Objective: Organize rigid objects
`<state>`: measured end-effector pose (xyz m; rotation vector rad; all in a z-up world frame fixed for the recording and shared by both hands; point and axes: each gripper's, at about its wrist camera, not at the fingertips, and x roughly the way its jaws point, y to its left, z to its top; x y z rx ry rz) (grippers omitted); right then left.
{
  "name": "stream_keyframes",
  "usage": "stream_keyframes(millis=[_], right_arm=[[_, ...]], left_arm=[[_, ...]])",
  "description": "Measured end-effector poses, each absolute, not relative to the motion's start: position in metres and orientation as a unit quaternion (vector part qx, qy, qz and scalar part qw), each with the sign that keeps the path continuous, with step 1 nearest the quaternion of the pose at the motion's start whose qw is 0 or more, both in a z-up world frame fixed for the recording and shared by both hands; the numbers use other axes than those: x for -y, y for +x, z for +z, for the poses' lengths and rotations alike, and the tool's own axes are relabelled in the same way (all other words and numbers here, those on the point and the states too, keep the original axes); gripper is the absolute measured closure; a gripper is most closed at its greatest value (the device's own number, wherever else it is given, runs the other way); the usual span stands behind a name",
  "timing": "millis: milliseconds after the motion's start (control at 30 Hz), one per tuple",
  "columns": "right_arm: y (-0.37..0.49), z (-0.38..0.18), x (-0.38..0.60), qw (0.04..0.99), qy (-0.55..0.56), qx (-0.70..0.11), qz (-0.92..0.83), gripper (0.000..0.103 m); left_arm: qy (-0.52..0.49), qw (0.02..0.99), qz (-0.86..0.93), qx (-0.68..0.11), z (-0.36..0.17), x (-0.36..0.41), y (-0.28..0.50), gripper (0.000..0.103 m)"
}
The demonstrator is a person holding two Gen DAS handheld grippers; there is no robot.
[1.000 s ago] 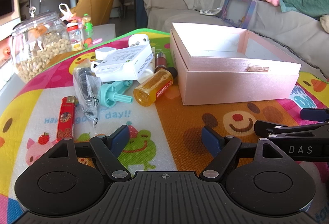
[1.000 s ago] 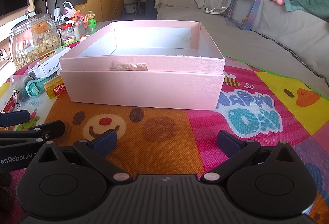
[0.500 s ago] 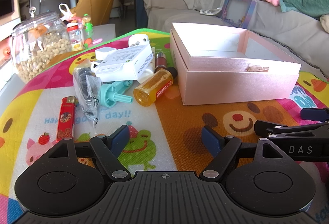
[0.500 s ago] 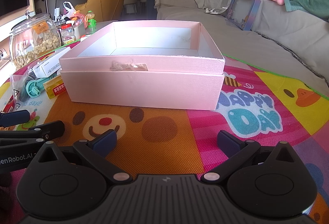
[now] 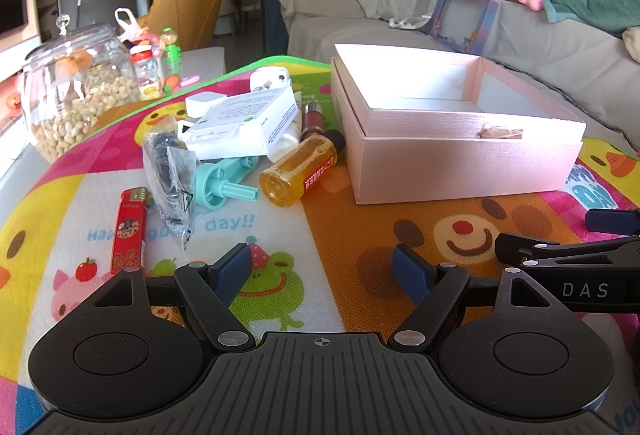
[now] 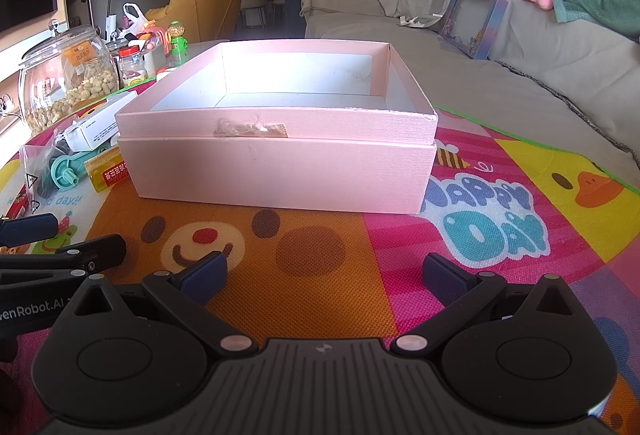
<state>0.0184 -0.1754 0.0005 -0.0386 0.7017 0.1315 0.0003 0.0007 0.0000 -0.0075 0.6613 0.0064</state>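
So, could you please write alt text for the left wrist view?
An open left tool hovers over a colourful play mat, facing a pile of small items: a red lighter, an amber bottle, a teal plastic part and a white carton. An empty pink box sits to their right.

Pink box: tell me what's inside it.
The pink box looks empty: only bare white walls and floor show. Its front wall hides the nearest strip of floor in both views, so something small there can't be ruled out.

left gripper spread wide above a cartoon play mat, empty pink box ahead right, amber bottle, teal plastic piece, red lighter, white carton clustered left
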Motion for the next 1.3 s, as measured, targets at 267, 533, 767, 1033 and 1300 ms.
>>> stream_keyframes(millis=[267,533,767,1033,1300], right_arm=[[0.018,0.0,0.177,0.936,-0.013,-0.344,0.067,0.0],[0.028,0.008,0.176,0.918,-0.033,-0.385,0.092,0.0],[0.03,0.008,0.179,0.915,-0.03,-0.392,0.089,0.0],[0.031,0.02,0.167,0.912,-0.068,-0.381,0.133,0.016],[0.049,0.106,0.08,0.924,-0.135,-0.249,0.258,0.018]], left_arm=[[-0.003,0.946,0.004,-0.324,0.001,-0.001,0.0,0.021],[-0.03,0.956,0.003,-0.292,0.021,-0.027,-0.024,0.029],[-0.027,0.949,0.096,-0.298,0.033,-0.099,-0.015,0.039],[-0.029,0.938,0.068,-0.337,0.01,-0.11,0.013,0.071],[-0.049,0.936,0.032,-0.347,0.011,-0.122,-0.007,0.076]])
